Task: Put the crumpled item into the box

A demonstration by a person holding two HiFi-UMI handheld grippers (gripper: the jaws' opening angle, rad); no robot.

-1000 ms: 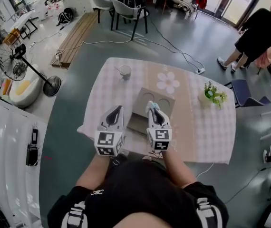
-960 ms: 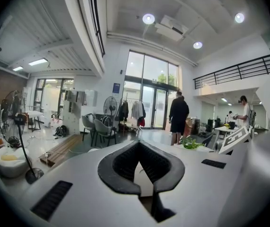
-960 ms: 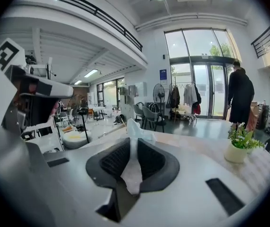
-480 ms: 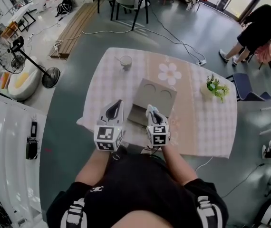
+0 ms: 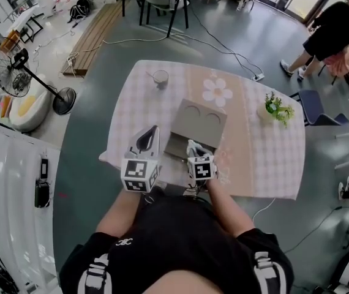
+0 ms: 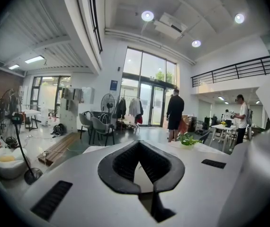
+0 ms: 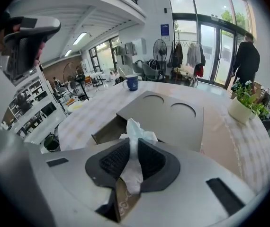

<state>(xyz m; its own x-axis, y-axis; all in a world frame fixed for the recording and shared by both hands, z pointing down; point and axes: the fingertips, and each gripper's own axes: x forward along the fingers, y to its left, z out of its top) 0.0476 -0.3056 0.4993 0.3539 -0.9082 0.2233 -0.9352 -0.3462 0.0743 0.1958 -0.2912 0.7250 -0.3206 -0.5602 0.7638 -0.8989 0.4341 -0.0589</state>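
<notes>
Tissue [image 7: 136, 135] in opening jaws of right gripper [image 7: 133, 149], perhaps over box [image 7: 175, 122]

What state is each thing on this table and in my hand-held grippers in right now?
right hand-held gripper, jaws opening, crumpled tissue between its pads
crumpled tissue, gripped, not yet in the box
left hand-held gripper, shut, empty
box, open at its near end
mug, upright
potted plant, upright
</notes>
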